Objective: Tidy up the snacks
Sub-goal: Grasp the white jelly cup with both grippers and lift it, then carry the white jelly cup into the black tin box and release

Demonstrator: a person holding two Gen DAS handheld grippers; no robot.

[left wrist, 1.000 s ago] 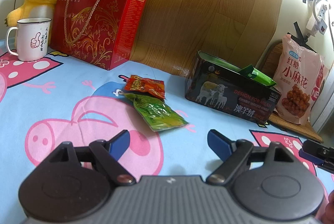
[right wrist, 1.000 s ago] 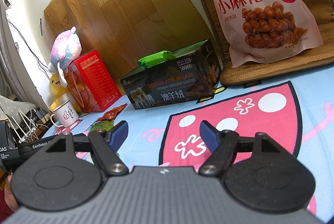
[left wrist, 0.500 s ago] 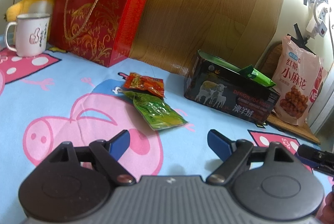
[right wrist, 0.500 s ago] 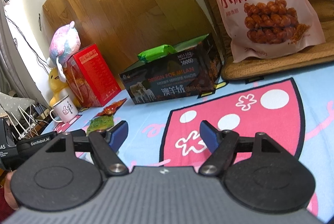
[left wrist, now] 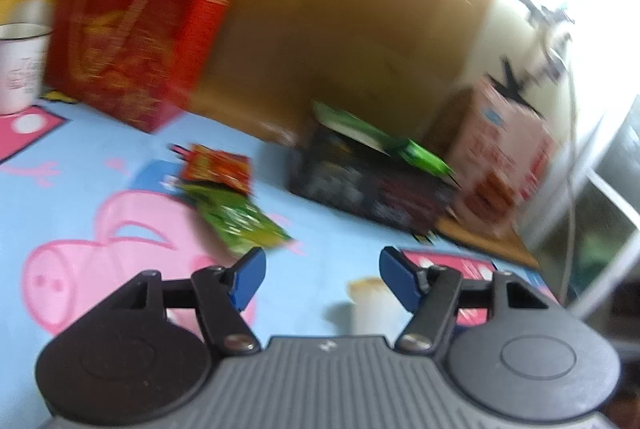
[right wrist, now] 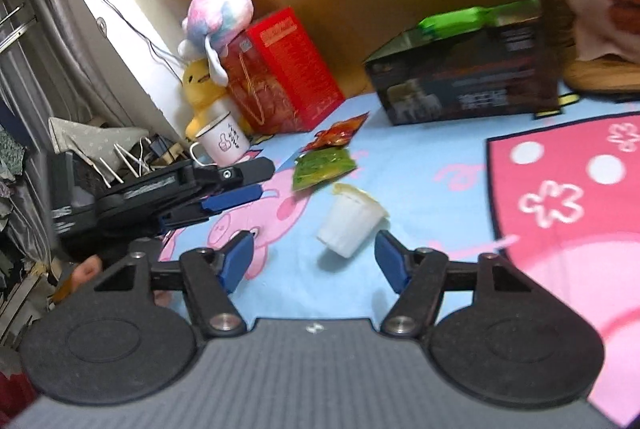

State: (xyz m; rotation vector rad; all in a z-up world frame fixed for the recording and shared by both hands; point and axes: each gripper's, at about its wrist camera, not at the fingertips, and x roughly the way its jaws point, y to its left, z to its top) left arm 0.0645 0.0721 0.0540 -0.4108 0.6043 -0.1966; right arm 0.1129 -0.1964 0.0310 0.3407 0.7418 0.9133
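Note:
A small white ribbed cup (right wrist: 352, 221) with a yellowish top sits on the cartoon-print cloth, just ahead of my right gripper (right wrist: 316, 261). The right jaws are closing, and the pads are not touching the cup. In the blurred left wrist view the cup (left wrist: 368, 305) shows low in the gap of my left gripper (left wrist: 322, 279). Those jaws are closing too, clear of it. A green packet (right wrist: 322, 169) and a red packet (right wrist: 338, 133) lie further back. Beyond them the dark open box (right wrist: 464, 77) holds a bright green packet (right wrist: 460, 21).
A red gift box (right wrist: 280, 73) with plush toys and a white mug (right wrist: 222, 143) stands at the back left. A large snack bag (left wrist: 504, 157) leans behind the dark box on a brown mat. My left gripper (right wrist: 244, 185) reaches in from the left at the cloth's edge.
Both views have swung, and the white cup has come into sight. The right view turned left, so the left gripper and mug now show. Both pairs of jaws stand narrower.

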